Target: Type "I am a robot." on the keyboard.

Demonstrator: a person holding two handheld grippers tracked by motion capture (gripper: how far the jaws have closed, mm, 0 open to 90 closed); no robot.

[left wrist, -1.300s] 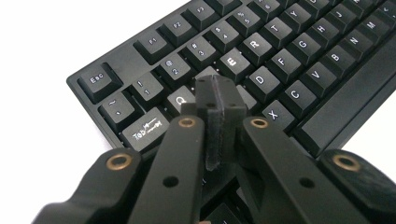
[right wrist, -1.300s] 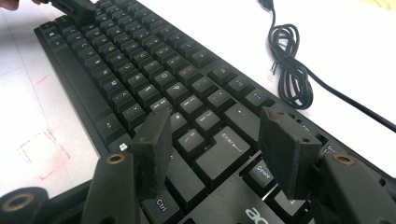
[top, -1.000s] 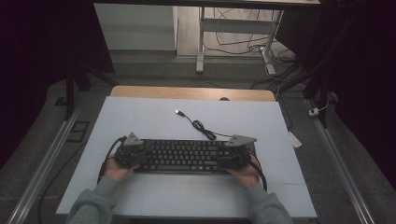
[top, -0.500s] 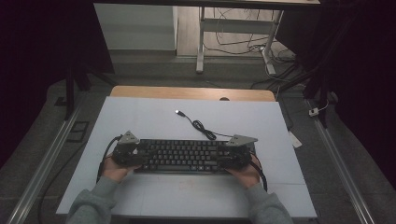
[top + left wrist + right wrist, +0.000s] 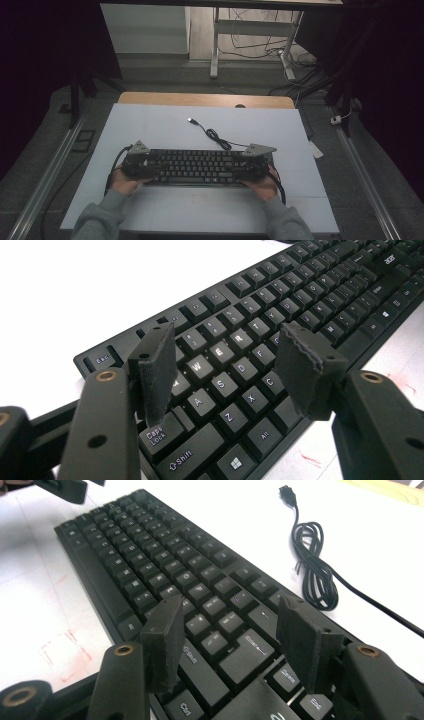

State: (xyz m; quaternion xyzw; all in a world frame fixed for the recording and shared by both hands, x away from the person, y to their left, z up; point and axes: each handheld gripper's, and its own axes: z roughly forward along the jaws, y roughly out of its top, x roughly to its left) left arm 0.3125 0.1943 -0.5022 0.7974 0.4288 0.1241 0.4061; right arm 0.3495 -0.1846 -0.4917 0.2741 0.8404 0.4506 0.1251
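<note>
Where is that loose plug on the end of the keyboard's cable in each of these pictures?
High view: the plug lies on the white table, beyond the keyboard, slightly left of centre.
Left gripper view: not in it.
Right gripper view: the plug lies at the top, right of centre, beyond the coiled cable.
Shared landmark: the keyboard's rows of black keys.

The flat plastic keyboard (image 5: 197,167) is black with white letters. Its coiled cable (image 5: 312,565) is black. The table sheet (image 5: 150,125) is pale white with faint red marks.
</note>
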